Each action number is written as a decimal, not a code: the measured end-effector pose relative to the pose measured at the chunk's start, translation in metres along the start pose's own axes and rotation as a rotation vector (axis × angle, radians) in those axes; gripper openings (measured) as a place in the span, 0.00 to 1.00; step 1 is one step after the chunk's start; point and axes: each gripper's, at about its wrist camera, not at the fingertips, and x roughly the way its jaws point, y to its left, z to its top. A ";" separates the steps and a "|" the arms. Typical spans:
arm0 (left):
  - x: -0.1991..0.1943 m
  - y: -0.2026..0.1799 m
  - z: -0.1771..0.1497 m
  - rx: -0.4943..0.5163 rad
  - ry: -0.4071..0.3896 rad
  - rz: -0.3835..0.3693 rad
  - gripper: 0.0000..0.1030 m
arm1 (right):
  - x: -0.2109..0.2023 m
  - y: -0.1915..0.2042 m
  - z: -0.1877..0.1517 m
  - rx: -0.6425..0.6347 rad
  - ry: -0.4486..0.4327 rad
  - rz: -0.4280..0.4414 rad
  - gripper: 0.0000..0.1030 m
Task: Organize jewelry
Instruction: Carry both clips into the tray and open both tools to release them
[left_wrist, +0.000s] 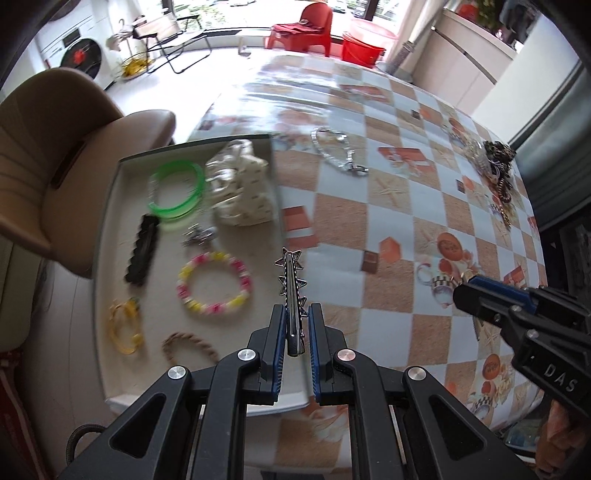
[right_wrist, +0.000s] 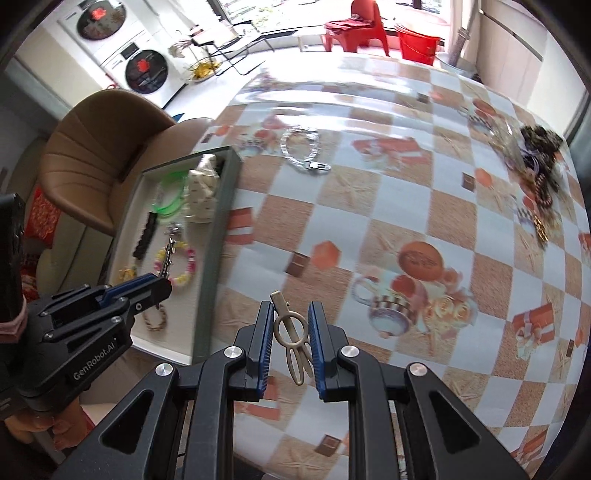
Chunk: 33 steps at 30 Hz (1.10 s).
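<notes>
left gripper (left_wrist: 296, 326) clamped on silver star hair clip (left_wrist: 291, 291), long axis along the fingers, star end pointing away, above tray (left_wrist: 110, 206) edge; right gripper (right_wrist: 290, 334) clamped on beige hair clip (right_wrist: 291, 338), long axis along fingers, prongs toward camera, over checkered tablecloth (right_wrist: 388, 229)

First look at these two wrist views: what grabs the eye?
Each gripper holds a hair clip: the left gripper is shut on a silver star-studded clip at the tray's right edge, and the right gripper holds a beige clip above the checkered tablecloth. In the tray, bright bracelets stand out: a green bangle and a pink-and-yellow beaded bracelet.
</notes>
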 end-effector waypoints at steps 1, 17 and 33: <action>-0.002 0.004 -0.002 -0.006 0.001 0.002 0.14 | -0.001 0.006 0.001 -0.011 0.000 0.004 0.20; -0.013 0.069 -0.036 -0.124 0.040 0.052 0.14 | 0.001 0.068 0.012 -0.119 0.040 0.044 0.20; -0.002 0.111 -0.051 -0.209 0.066 0.070 0.14 | 0.034 0.099 0.015 -0.144 0.121 0.091 0.20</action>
